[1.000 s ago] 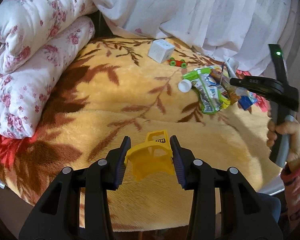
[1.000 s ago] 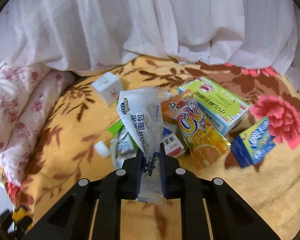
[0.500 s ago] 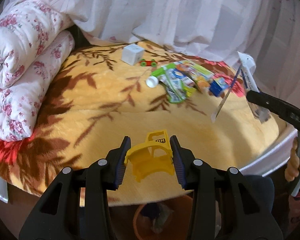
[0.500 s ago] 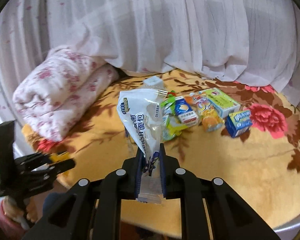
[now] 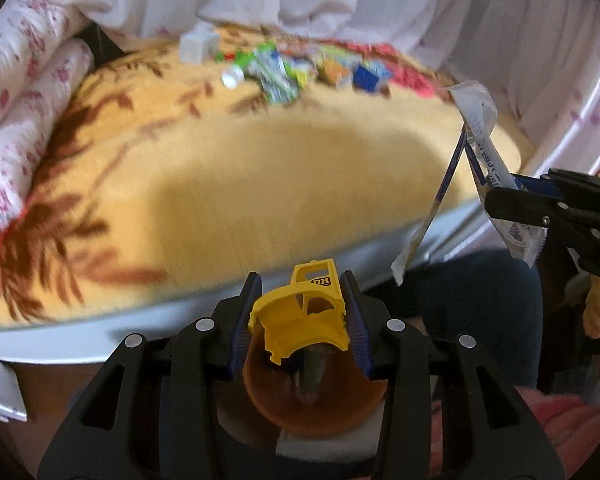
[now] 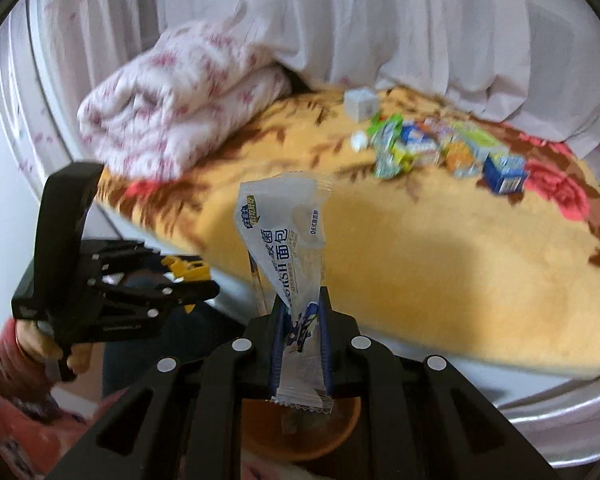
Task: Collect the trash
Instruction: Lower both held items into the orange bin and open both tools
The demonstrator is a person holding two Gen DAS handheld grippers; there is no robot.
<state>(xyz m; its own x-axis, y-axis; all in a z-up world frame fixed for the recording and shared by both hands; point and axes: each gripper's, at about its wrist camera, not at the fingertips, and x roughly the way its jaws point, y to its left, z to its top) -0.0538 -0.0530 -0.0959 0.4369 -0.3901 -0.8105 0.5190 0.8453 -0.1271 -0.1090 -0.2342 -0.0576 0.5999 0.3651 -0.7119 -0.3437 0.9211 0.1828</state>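
Note:
My left gripper (image 5: 303, 318) is shut on a yellow plastic toy piece (image 5: 305, 316) and holds it over an orange-brown bin (image 5: 316, 400) on the floor below the bed edge. My right gripper (image 6: 301, 330) is shut on a clear bread wrapper (image 6: 288, 248), also above the bin (image 6: 300, 428). The wrapper shows at the right of the left wrist view (image 5: 480, 148), and the left gripper (image 6: 188, 280) at the left of the right wrist view. A pile of snack wrappers and small boxes (image 6: 440, 148) lies on the yellow blanket (image 6: 420, 240).
A rolled floral quilt (image 6: 172, 108) lies at the bed's left. A white cube (image 6: 362, 103) and a white cap (image 6: 359, 141) sit near the pile. White curtain fabric (image 6: 380, 20) hangs behind the bed. My knees in dark trousers (image 5: 468, 300) are by the bin.
Both grippers have pulled back from the bed and down, and now hang over the bin past the bed's edge. Each still holds its item.

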